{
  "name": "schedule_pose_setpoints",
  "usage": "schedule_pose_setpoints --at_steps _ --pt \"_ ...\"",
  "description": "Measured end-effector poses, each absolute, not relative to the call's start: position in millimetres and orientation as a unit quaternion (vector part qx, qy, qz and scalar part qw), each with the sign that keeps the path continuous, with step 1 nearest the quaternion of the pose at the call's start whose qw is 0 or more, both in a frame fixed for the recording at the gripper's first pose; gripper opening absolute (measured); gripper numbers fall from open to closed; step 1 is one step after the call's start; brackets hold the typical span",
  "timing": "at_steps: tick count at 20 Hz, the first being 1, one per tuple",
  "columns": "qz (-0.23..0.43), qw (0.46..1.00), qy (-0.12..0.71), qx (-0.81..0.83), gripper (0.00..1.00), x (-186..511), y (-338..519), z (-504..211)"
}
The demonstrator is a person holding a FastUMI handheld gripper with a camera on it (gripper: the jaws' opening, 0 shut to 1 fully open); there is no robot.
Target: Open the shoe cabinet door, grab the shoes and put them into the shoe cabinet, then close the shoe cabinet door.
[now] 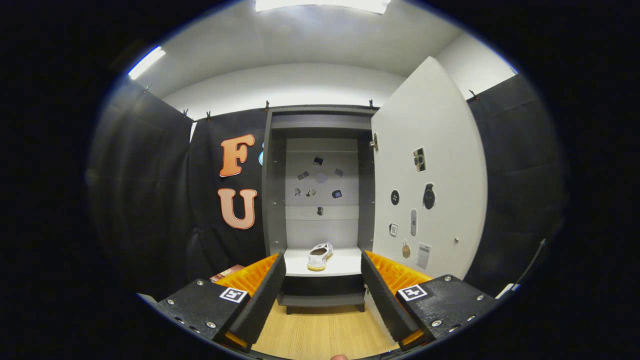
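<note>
Pale wooden floor (pixel 320 332) runs up to a tall grey shoe cabinet (pixel 321 200) in the middle of the frame, its white door (pixel 430 175) swung wide open to the right. One white slip-on shoe (pixel 319 256) sits on the cabinet's white bottom shelf (pixel 345 265). At the bottom, the gripper (pixel 322 280) is spread wide and holds nothing, with the shoe well beyond its fingers.

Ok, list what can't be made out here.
- Stickers on the cabinet's back panel: too small to identify.
- Cabinet's lower front, behind the open gripper: partly hidden by its fingers.
- Shoe: far off, detail unreadable.
- Door handle side: faces away.
- Reddish object by the left finger: mostly hidden.
</note>
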State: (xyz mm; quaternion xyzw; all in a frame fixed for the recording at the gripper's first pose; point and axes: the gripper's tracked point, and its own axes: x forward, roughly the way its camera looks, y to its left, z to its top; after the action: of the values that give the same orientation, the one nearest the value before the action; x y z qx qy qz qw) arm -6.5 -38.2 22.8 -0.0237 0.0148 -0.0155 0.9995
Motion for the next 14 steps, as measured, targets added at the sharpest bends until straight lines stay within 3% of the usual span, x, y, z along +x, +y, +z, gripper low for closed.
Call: schedule_pose_setpoints --at_steps 6,14 --pt "-0.024 0.999 0.01 -0.031 0.94 -33.5 -50.2 27.4" --pt "-0.088 0.996 0.007 -0.016 0.94 -58.0 -141.2 32.6"
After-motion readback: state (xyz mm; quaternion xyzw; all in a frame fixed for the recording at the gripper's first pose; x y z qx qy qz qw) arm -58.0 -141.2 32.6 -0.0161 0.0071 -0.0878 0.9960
